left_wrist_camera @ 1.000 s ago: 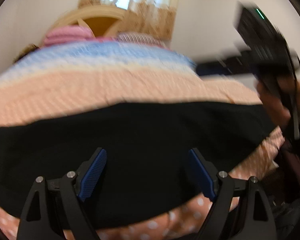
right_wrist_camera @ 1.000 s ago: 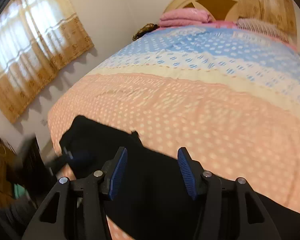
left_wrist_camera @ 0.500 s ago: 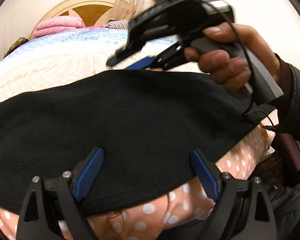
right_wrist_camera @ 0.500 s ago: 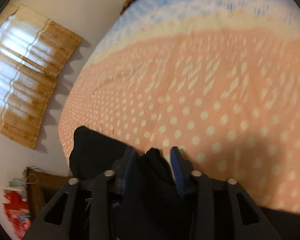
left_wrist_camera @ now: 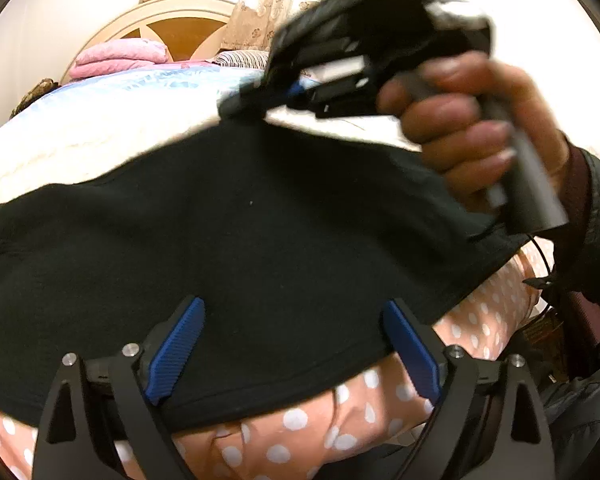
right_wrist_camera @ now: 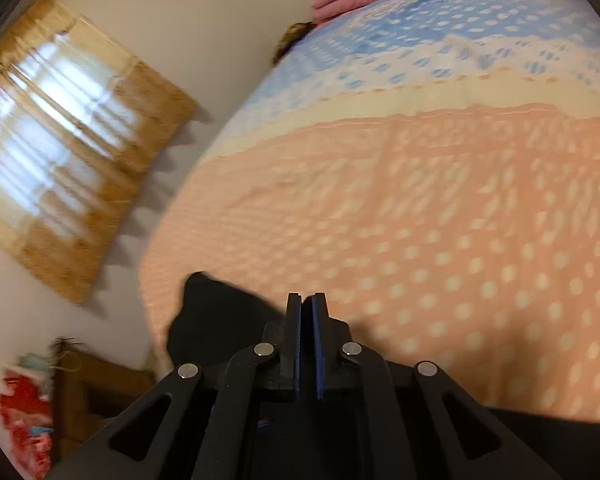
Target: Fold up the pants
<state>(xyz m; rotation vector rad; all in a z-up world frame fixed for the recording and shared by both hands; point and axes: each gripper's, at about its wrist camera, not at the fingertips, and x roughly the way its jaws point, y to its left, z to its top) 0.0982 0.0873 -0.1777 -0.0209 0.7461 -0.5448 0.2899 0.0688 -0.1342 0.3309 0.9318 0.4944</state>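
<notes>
Black pants [left_wrist_camera: 260,220] lie spread across the near part of the bed's dotted peach cover [left_wrist_camera: 300,420]. My left gripper [left_wrist_camera: 294,306] hovers over their near edge; its jaws are opening, with flat cloth under them and nothing pinched. A hand [left_wrist_camera: 460,128] holds my right gripper [left_wrist_camera: 236,108] at the pants' far edge, where the cloth rises to its tip. In the right wrist view the right gripper [right_wrist_camera: 306,296] has its blue pads pressed together, with the black pants [right_wrist_camera: 216,316] beside and beneath it.
The bed cover [right_wrist_camera: 420,200] runs from peach through cream to blue towards a round headboard [left_wrist_camera: 180,12]. Folded pink blankets [left_wrist_camera: 120,56] lie at the head. A curtained window [right_wrist_camera: 60,140] is on the left wall, with wooden furniture [right_wrist_camera: 100,380] below it.
The right gripper came in over the pants' far edge and its jaws went from half open to shut on a fold of cloth. The left gripper sank slightly and widened a little.
</notes>
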